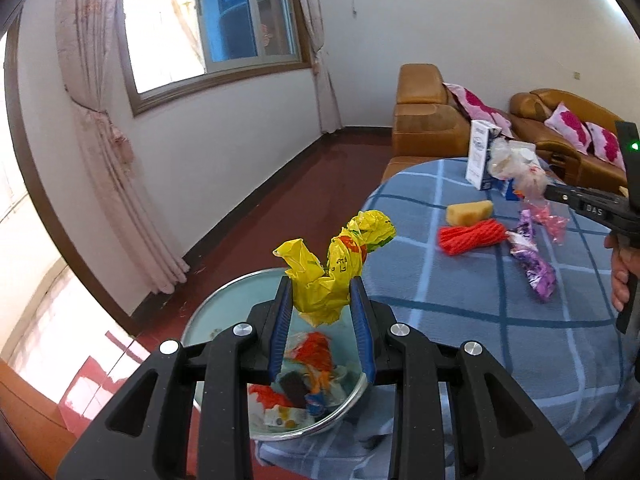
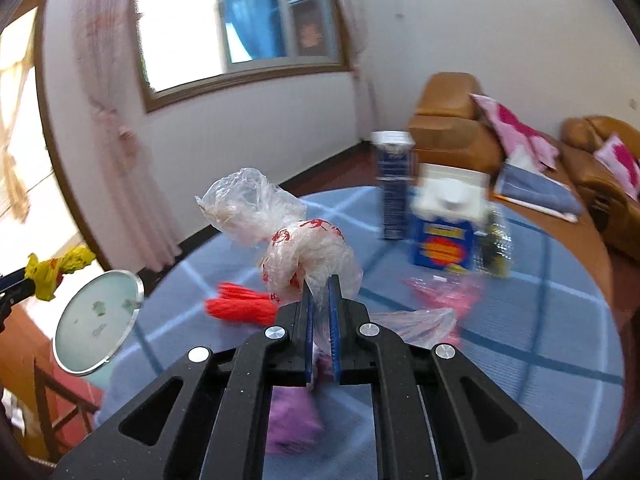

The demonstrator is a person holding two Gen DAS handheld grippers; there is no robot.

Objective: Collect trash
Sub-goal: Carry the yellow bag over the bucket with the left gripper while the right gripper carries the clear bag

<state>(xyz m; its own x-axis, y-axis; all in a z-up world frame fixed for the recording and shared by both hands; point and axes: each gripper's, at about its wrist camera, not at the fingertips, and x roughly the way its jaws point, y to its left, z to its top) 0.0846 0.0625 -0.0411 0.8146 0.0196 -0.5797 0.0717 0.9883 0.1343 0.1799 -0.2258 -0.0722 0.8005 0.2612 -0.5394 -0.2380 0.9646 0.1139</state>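
Observation:
My left gripper (image 1: 323,284) is shut on a crumpled yellow plastic bag (image 1: 336,264), held over a round bin (image 1: 224,300) with wrappers and scraps inside. In the right wrist view the same yellow bag (image 2: 52,270) shows at the far left, beside the bin's tilted lid (image 2: 96,320). My right gripper (image 2: 320,284) is shut on a clear plastic bag with red print (image 2: 296,248), lifted above the blue checked tablecloth (image 2: 520,340). That clear bag (image 1: 520,168) appears at the far right in the left wrist view, with the right gripper's body and a hand behind it.
On the tablecloth (image 1: 460,320) lie a red net sleeve (image 1: 468,236), a yellow sponge (image 1: 468,213), a purple wrapper (image 1: 532,260) and a pink wrapper (image 1: 548,216). A white carton (image 1: 478,152) and a blue and yellow box (image 2: 444,240) stand at the back. Brown sofas (image 1: 428,120) lie beyond.

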